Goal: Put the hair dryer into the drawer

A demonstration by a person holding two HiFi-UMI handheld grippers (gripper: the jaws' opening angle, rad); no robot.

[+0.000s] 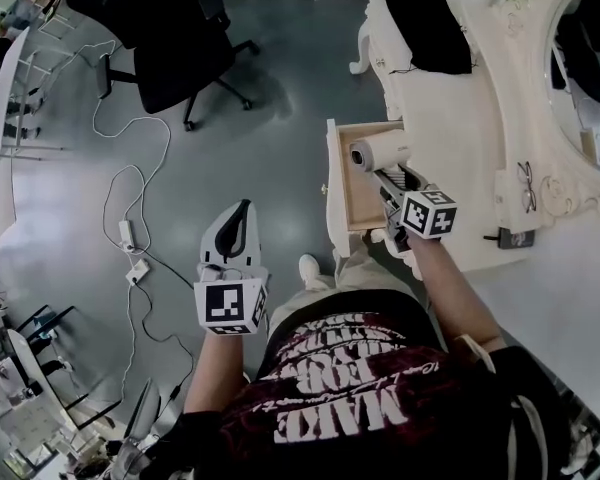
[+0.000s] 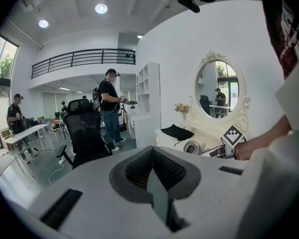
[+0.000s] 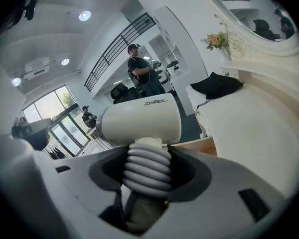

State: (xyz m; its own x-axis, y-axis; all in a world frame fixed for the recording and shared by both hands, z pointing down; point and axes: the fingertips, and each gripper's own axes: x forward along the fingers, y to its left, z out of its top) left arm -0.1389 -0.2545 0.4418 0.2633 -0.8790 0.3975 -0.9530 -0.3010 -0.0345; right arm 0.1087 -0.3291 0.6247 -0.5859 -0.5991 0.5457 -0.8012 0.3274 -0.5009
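Tongs of the right gripper (image 1: 388, 175) clench the ribbed grey handle of the white hair dryer (image 1: 378, 152). The right gripper view shows the handle (image 3: 148, 167) filling the gap between both jaws, with the barrel lying crosswise above it. In the head view, the hair dryer sits over the far end of the open drawer (image 1: 352, 206), which is pulled out from the front edge of the white table (image 1: 460, 138). Whether the dryer touches the drawer's wooden bottom cannot be told. Tongs of the left gripper (image 1: 242, 214) are pressed together with nothing between them, and hang over the grey floor (image 1: 260, 138), well apart from the table. A black cloth (image 1: 430, 30) lies near the table's far edge, and a pair of glasses (image 1: 526, 186) lies by the oval mirror (image 1: 580, 58).
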